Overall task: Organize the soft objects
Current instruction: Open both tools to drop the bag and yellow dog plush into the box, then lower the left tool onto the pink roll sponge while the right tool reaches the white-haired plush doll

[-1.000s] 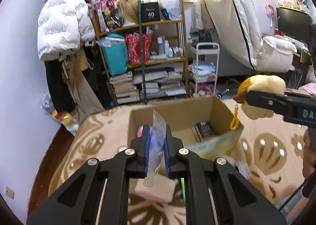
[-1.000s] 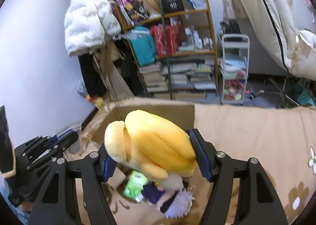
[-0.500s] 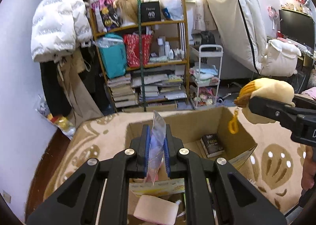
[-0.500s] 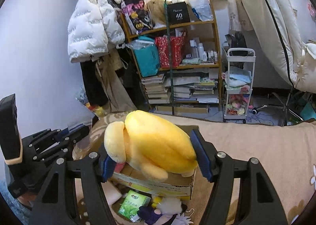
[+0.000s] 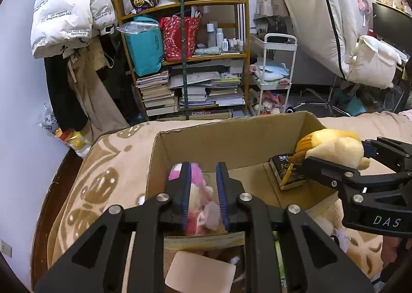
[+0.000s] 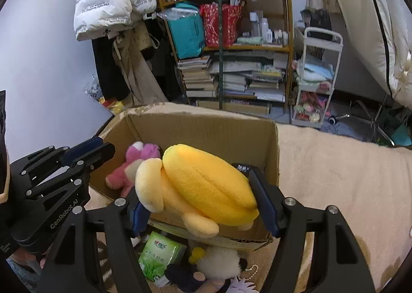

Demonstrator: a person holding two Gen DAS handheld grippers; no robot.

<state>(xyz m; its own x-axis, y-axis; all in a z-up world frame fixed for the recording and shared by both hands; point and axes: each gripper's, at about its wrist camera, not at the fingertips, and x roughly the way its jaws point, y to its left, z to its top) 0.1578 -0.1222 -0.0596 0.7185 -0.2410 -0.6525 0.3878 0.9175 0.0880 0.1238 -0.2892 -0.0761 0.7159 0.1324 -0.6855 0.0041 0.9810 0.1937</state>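
Note:
A cardboard box (image 5: 229, 136) stands open on the patterned blanket; it also shows in the right wrist view (image 6: 206, 128). My left gripper (image 5: 203, 182) is open over the box's left side, above a pink plush (image 5: 198, 205) lying inside, which also shows in the right wrist view (image 6: 134, 164). My right gripper (image 6: 198, 195) is shut on a yellow plush (image 6: 206, 187) and holds it over the box's right front edge. The yellow plush (image 5: 334, 147) shows in the left wrist view too.
A dark book (image 5: 288, 172) lies in the box's right half. In front of the box lie a green tissue pack (image 6: 159, 254), a pink pad (image 5: 200, 269) and small dolls (image 6: 213, 267). A cluttered shelf (image 5: 190, 56) and a white cart (image 5: 275, 74) stand behind.
My left gripper has moved forward over the box and opened; the clear bag it held is gone from the fingers. My right gripper has carried the yellow plush forward over the box.

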